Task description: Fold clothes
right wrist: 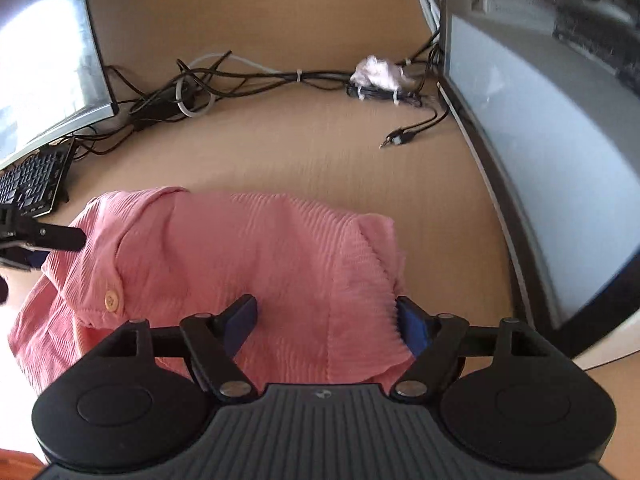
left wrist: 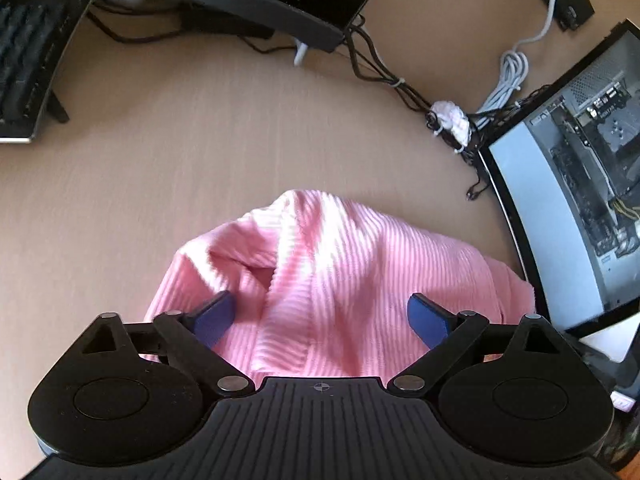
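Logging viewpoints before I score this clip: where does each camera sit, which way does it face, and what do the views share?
Left wrist: on the left hand-held gripper, angled down over the pink garment toward a keyboard; own blue fingers show, apart.
Right wrist: on the right hand-held gripper, angled down over the garment's right side toward a cable tangle; own fingers apart, left gripper at picture-left.
Shared: garment, wooden desk, keyboard, white crumpled wad.

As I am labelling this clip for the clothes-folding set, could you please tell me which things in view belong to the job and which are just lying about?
Belonging to the job:
- pink ribbed shirt with button
- left gripper, open over it
- right gripper, open over it

Lying about:
- keyboard
- tied cable bundle
- audio jack plug
- crumpled white wad
- wooden desk
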Available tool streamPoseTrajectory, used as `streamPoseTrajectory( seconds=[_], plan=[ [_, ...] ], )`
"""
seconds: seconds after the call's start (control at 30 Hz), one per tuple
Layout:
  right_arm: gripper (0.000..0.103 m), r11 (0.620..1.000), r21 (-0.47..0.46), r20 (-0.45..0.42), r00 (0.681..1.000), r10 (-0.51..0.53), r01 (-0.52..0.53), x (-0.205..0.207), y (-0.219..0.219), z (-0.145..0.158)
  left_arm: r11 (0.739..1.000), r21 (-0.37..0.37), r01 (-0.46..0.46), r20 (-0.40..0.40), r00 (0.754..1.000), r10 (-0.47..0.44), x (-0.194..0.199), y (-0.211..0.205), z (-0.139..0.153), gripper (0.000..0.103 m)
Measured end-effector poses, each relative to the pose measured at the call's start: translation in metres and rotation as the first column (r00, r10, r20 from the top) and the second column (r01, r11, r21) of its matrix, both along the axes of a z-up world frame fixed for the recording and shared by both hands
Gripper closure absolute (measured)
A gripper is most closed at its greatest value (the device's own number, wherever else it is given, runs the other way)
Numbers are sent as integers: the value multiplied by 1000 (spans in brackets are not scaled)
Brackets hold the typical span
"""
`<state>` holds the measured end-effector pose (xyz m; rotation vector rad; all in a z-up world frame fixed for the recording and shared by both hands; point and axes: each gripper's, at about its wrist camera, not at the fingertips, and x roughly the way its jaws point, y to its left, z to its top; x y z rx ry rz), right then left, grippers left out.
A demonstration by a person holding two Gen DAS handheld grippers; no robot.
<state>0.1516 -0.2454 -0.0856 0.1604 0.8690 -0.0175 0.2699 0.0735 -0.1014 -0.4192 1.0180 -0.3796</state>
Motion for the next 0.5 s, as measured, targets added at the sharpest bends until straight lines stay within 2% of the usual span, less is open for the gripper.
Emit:
streamPoseTrajectory(
  seconds=[0.03,0.07,0.1,0.17,0.27,0.33,0.4,0.43,0.5],
  plan=[
    [29,1000,-9,9,1000,13,-13,5,3,1,1000,1,6,6,1000,-6,2,-3,1,15],
    [34,999,-24,23,999,31,-31,10,7,3,1000,1,15,20,1000,-15,4,-6,3,34],
    [41,998,-39,36,998,50,-49,15,10,4,1000,2,28,37,999,-28,4,-9,7,48],
    [44,994,-71,50,995,85,-82,18,15,10,999,19,45,82,996,-46,3,-10,16,62],
    [44,990,-96,25,994,109,-107,18,10,10,997,57,51,120,991,-58,-2,-2,26,67],
    [44,987,-109,5,993,116,-114,15,6,9,991,133,27,110,993,-42,-5,10,23,67],
    [44,988,-111,-24,995,101,-103,6,2,7,984,178,-6,96,995,-12,-8,26,22,67],
    [44,989,-110,-22,995,100,-102,1,2,10,986,163,-16,95,996,0,-11,35,24,67],
    [44,989,-105,0,995,103,-102,-7,4,20,997,81,3,127,992,-13,-17,48,38,64]
  ],
)
